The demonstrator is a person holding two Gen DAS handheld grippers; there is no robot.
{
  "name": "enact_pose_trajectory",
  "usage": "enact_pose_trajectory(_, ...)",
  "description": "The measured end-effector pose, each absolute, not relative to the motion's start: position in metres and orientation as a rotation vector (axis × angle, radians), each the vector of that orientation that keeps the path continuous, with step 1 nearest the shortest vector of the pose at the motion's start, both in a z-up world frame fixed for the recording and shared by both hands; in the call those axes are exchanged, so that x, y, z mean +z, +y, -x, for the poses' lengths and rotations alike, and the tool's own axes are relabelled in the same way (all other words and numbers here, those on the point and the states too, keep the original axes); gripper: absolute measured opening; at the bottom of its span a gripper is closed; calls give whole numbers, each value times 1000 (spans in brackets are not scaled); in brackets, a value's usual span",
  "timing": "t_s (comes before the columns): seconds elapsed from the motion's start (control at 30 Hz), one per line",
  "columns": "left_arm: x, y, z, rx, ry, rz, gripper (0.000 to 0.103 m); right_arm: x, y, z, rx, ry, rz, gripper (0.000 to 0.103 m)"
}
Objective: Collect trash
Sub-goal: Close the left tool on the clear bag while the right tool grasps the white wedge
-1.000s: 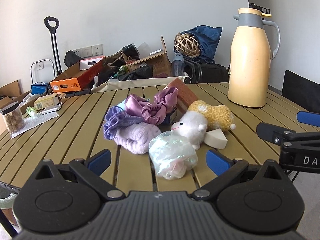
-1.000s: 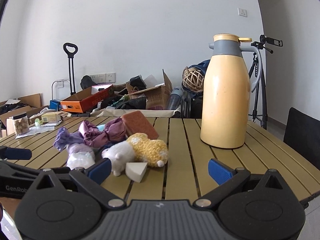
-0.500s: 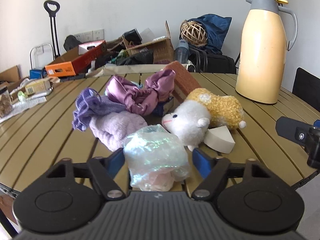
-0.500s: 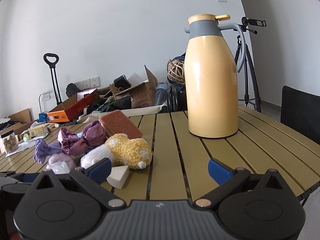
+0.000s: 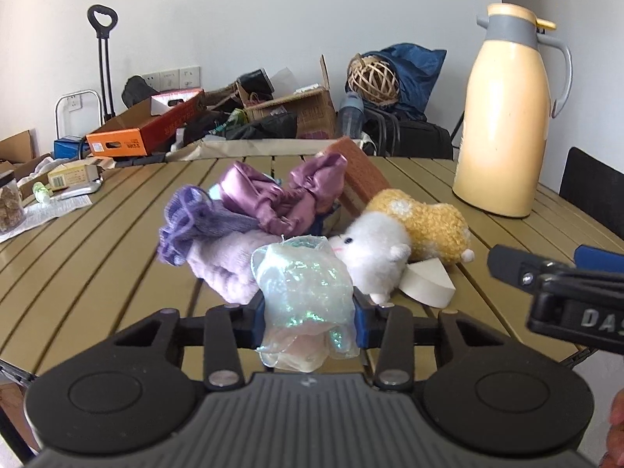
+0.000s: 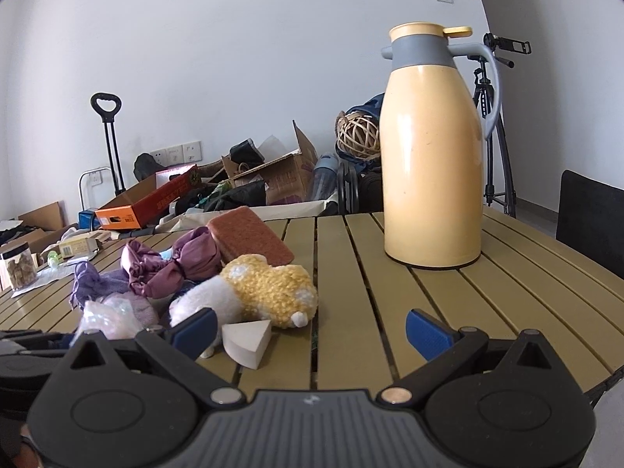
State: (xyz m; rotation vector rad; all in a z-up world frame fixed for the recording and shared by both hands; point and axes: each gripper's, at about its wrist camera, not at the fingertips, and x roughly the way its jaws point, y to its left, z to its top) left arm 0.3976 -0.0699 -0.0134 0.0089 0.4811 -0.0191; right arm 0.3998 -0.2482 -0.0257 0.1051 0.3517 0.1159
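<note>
My left gripper (image 5: 308, 319) is shut on a crumpled iridescent plastic wrapper (image 5: 304, 288) at the near edge of the slatted wooden table (image 5: 97, 241). The wrapper also shows in the right wrist view (image 6: 111, 318), low at the left. Behind it lies a pile: purple cloths (image 5: 218, 234), a satin scrunchie (image 5: 288, 195), a white plush (image 5: 374, 257), a yellow plush (image 5: 429, 222), a brown sponge (image 5: 357, 173) and a white wedge sponge (image 5: 427, 280). My right gripper (image 6: 310, 329) is open and empty, just right of the pile, its left finger near the wedge (image 6: 247, 337).
A tall yellow thermos (image 6: 431, 163) stands at the table's back right. A jar (image 5: 9, 206), papers and a small box (image 5: 72, 175) lie at the far left. Boxes and bags crowd the floor behind the table. A black chair (image 6: 589, 218) stands at the right.
My left gripper moved forward around the plastic wrapper and closed on it. My right gripper shifted beside the pile and stayed open.
</note>
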Motion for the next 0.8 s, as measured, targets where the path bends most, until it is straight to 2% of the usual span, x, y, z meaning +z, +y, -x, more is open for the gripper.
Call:
enact_pose_trajectory(0.33,0,-26,-390,44,449,21,42,-39,-212,-426,93,437,-69,99)
enact_pose_trajectory(0.4,0,-20,-389,54,447,18,42,-42,-208,-431,91,460,-78,91)
enact_pose_trajectory(0.7,1,0,-384,84,448,31,42,-48,-192,-449,103,512,-77,77)
enact_pose_trajectory(0.8,0,4,-384,93,453,36,42,-50,-189,-453,98,522,-77,67)
